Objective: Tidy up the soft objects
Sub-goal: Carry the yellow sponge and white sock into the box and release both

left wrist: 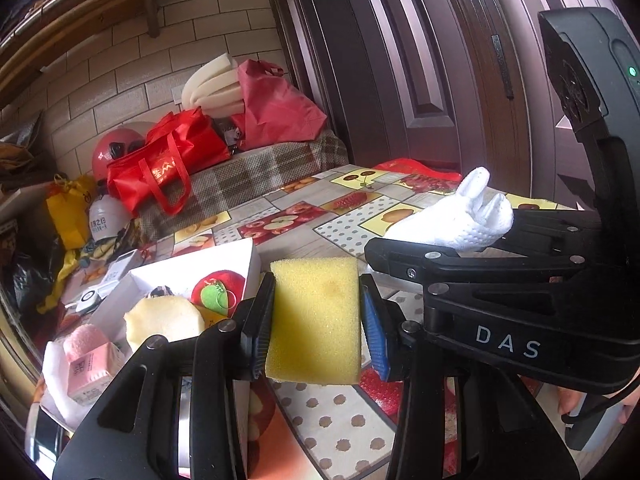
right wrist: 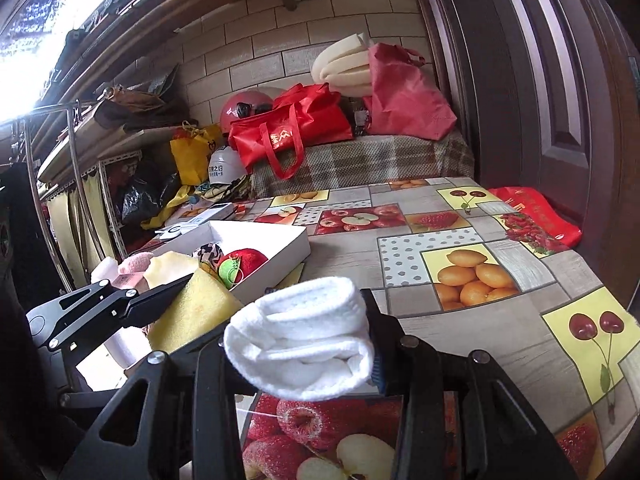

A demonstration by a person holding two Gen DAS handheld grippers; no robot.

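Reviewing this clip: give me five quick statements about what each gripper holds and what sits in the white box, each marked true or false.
1. The left gripper is clamped on a yellow rectangular foam sponge. True.
2. The right gripper holds a red plush apple. False: it grips a rolled white knitted sock; the red plush toy lies in the box.
3. The open white cardboard box sits on the fruit-patterned tablecloth. True.
4. The white box is bare inside. False: it holds the red plush toy and other soft items.
5. The sponge is lying flat on the tablecloth. False: it is held between the left gripper's fingers, above the cloth.
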